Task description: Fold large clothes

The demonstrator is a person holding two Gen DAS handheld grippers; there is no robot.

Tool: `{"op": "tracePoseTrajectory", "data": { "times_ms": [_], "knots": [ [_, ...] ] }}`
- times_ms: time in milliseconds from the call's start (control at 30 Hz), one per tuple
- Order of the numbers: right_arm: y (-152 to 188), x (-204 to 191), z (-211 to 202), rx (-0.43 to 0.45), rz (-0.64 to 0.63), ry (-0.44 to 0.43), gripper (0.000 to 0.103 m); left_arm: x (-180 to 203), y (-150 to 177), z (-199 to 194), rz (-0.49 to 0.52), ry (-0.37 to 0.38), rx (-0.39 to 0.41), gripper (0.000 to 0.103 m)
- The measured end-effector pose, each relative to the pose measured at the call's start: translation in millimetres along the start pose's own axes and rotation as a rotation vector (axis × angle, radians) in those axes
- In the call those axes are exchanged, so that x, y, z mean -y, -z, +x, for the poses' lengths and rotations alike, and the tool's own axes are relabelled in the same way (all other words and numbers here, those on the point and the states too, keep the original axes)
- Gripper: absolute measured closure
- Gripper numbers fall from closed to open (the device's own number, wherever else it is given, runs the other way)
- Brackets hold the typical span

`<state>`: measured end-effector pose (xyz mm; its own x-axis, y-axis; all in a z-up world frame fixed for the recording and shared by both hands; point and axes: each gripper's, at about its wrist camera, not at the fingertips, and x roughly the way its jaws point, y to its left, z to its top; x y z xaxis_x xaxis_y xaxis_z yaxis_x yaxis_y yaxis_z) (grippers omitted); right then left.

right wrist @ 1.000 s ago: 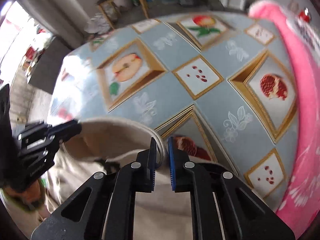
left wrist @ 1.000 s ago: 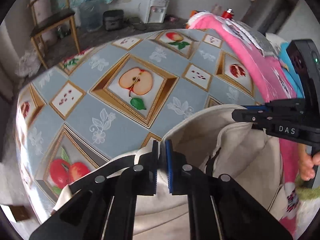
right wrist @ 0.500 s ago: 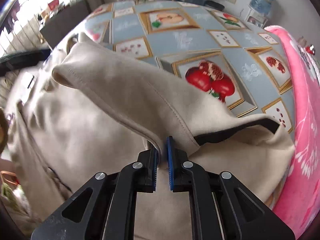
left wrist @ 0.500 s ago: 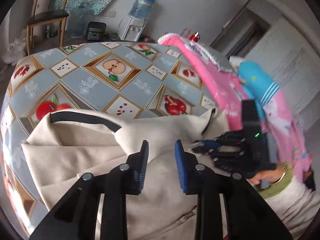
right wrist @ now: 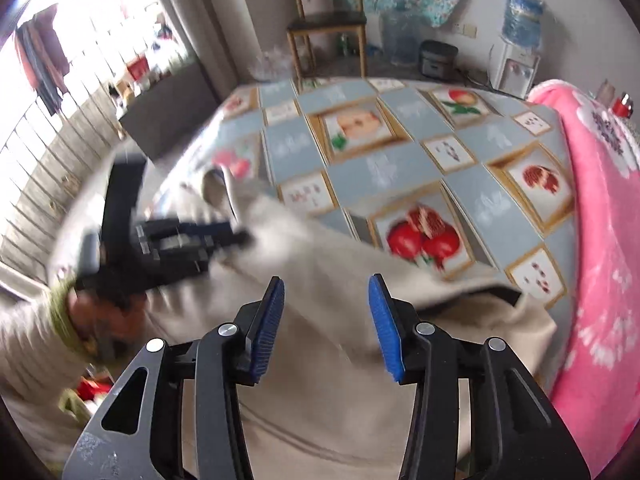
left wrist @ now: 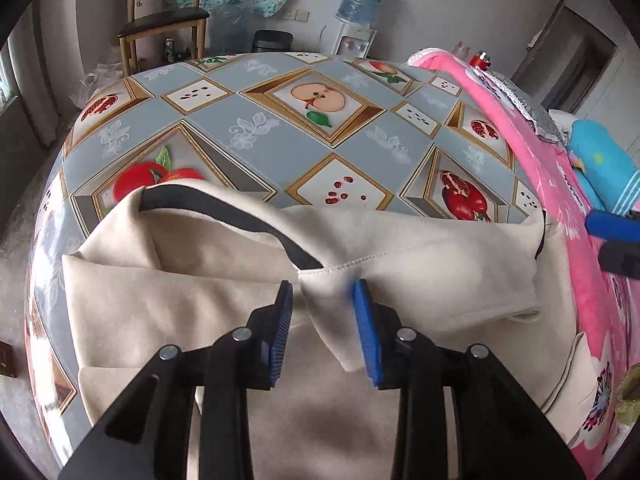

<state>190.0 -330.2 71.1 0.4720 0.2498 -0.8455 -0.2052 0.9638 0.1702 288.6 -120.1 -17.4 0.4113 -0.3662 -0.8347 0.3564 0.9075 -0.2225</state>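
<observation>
One beige garment (left wrist: 224,304) lies spread beneath both our claws on the fruit-print tablecloth (left wrist: 256,136). Our left gripper (left wrist: 323,330) gapes open, a fabric fold between its pads ungripped. Our right gripper (right wrist: 329,320) hangs open above the cloth, pink blanket (right wrist: 600,208) to its right.

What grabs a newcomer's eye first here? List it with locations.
The beige coat sprawls across the near half of the table, its black-lined collar facing up. Beyond it the fruit-print tablecloth shows bright apples and pomegranates, with a pink blanket heaped along its right edge. Both the left gripper and right gripper hang open above the coat.
</observation>
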Motion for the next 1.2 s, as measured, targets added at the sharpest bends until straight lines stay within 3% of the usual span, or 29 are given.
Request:
{"op": "tracePoseTrajectory", "data": {
  "times_ms": [100, 233, 333, 400, 467, 600, 733, 867, 1067, 1133, 1200],
  "knots": [
    [-18, -4, 44, -0.024, 0.039, -0.053, 0.066, -10, 3, -7, -0.023, 0.020, 0.017, 0.072],
    [-15, -10, 112, -0.171, 0.044, -0.059, 0.070, -25, 5, -24, -0.078, 0.089, 0.029, 0.072],
    [-14, -13, 94, -0.164, 0.042, -0.023, 0.068, -36, 3, -19, -0.151, 0.170, -0.048, 0.060],
    [-10, -1, 70, -0.139, 0.117, -0.053, 0.061, -40, 1, -10, -0.204, 0.237, -0.099, 0.059],
    [-1, 20, 46, -0.092, 0.211, -0.096, 0.047, -43, -3, -1, -0.254, 0.266, -0.133, 0.059],
    [28, 74, 23, -0.080, 0.484, -0.182, 0.040, -51, -12, 7, -0.340, 0.309, -0.131, 0.059],
    [51, 104, 51, -0.183, 0.667, -0.229, 0.040, -53, -22, 20, -0.373, 0.323, -0.162, 0.060],
    [47, 95, 60, -0.203, 0.638, -0.192, 0.038, -50, -29, 22, -0.366, 0.316, -0.183, 0.066],
    [54, 96, 68, -0.233, 0.684, -0.299, 0.045, -46, -26, 15, -0.322, 0.349, -0.198, 0.070],
    [57, 99, 77, -0.254, 0.730, -0.353, 0.052, -47, -23, 16, -0.323, 0.359, -0.216, 0.071],
    [58, 100, 84, -0.261, 0.745, -0.345, 0.055, -44, -21, 16, -0.299, 0.350, -0.219, 0.071]
  ]
}}
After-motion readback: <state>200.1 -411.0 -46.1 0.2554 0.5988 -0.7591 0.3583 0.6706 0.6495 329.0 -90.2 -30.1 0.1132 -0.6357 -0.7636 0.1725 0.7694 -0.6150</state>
